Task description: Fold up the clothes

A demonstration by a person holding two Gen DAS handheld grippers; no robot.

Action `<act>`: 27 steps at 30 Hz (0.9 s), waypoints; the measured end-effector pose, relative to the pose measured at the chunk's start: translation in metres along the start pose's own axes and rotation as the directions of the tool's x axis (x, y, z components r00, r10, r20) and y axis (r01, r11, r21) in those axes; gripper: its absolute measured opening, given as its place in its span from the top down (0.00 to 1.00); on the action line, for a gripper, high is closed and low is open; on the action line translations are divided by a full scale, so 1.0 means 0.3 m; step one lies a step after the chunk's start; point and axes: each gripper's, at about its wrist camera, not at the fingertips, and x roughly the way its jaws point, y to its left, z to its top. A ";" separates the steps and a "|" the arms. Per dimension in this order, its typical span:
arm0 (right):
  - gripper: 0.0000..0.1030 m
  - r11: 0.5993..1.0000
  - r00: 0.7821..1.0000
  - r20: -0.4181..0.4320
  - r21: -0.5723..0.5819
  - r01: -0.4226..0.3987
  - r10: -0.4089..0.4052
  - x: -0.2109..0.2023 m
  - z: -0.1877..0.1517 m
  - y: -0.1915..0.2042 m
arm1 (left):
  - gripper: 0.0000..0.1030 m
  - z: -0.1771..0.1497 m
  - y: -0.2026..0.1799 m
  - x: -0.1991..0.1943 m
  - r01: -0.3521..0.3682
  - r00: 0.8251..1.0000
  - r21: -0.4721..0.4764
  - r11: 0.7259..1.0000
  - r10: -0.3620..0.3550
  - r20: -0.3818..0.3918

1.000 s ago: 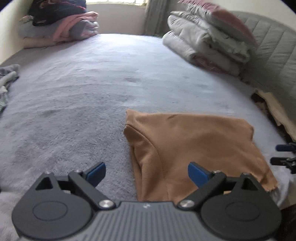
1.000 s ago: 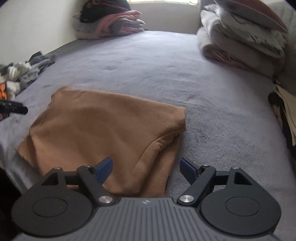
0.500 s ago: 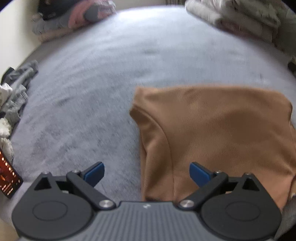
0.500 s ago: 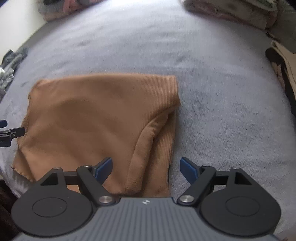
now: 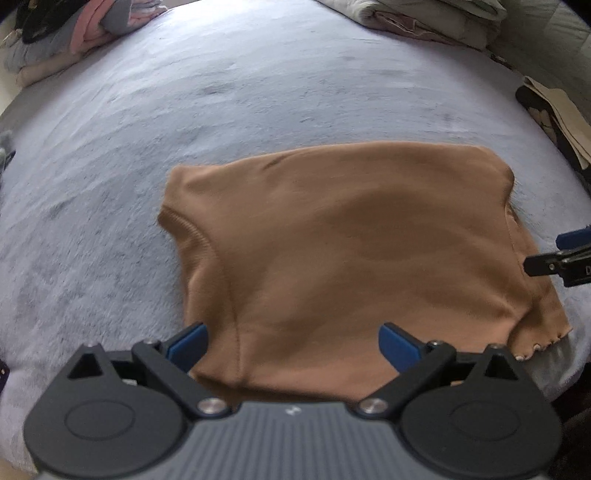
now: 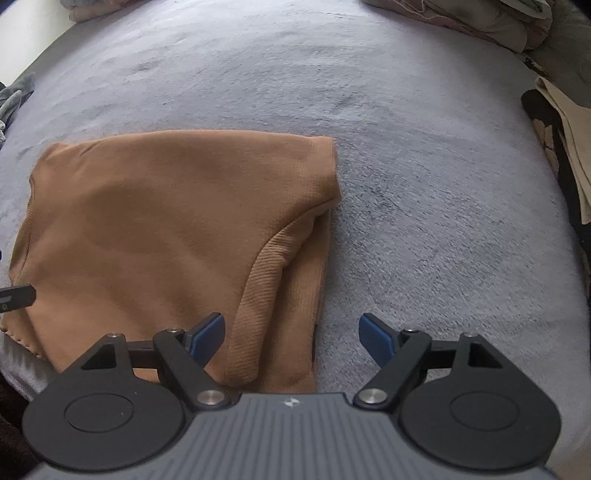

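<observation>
A tan ribbed garment (image 5: 340, 251) (image 6: 159, 229) lies folded flat on the grey bed cover (image 5: 184, 110) (image 6: 424, 184), near its front edge. My left gripper (image 5: 293, 341) hovers over the garment's near left part, jaws wide apart, nothing between the blue pads. My right gripper (image 6: 291, 332) stands open above the garment's near right corner, where a folded sleeve lies. Each gripper's tip shows at the edge of the other's view: the right gripper (image 5: 561, 258) and the left gripper (image 6: 16, 297).
A stack of folded clothes (image 5: 74, 33) sits at the far left of the bed. Folded bedding (image 5: 424, 18) (image 6: 461, 18) is piled at the far right. Loose grey garments (image 6: 11, 99) lie at the left edge, beige cloth (image 6: 565, 140) off the right side.
Both grippers have tipped downward and moved in over the garment, the left one sliding right across it. The garment now fills more of each view. Both stay open.
</observation>
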 end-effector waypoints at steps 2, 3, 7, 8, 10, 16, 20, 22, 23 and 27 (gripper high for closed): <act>0.20 1.000 1.000 0.002 0.001 -0.009 0.009 0.006 0.012 0.005 | 0.03 0.008 -0.010 0.002 0.011 1.000 0.000 1.000 -0.011 -0.004; 0.20 1.000 1.000 0.004 0.002 -0.015 0.015 0.009 0.017 0.006 | 0.03 0.013 -0.009 0.007 0.018 1.000 -0.004 1.000 -0.018 -0.003; 0.20 0.999 0.999 0.015 0.015 -0.032 0.032 0.012 0.044 0.007 | 0.03 0.033 0.015 0.036 0.045 0.999 -0.039 0.998 -0.046 -0.008; 0.20 0.999 0.999 0.018 0.021 -0.034 0.034 0.013 0.050 0.006 | 0.03 0.037 0.023 0.042 0.050 0.999 -0.053 0.997 -0.051 -0.012; 0.20 0.999 0.999 0.022 0.034 -0.038 0.037 0.012 0.065 0.005 | 0.03 0.042 0.035 0.041 0.054 0.998 -0.078 0.996 -0.055 -0.017; 0.20 0.997 0.998 0.054 0.067 -0.042 0.038 0.017 0.101 0.001 | 0.03 0.063 0.108 0.023 0.038 0.998 -0.131 0.991 -0.031 0.052; 0.20 0.996 0.993 0.112 0.071 -0.052 0.044 0.021 0.115 -0.003 | 0.03 0.062 0.173 0.036 0.040 0.995 -0.163 0.986 -0.024 0.099; 0.20 0.996 0.990 0.137 0.069 -0.050 0.040 0.024 0.118 -0.008 | 0.03 0.058 0.202 0.049 0.056 0.993 -0.182 0.982 -0.035 0.117; 0.20 0.996 0.988 0.147 0.068 -0.051 0.040 0.026 0.120 -0.013 | 0.02 0.056 0.220 0.056 0.070 0.991 -0.192 0.979 -0.046 0.129; 0.20 0.994 0.984 0.168 0.081 -0.074 0.060 0.037 0.124 -0.034 | 0.01 0.054 0.260 0.090 0.063 0.990 -0.212 0.975 -0.035 0.134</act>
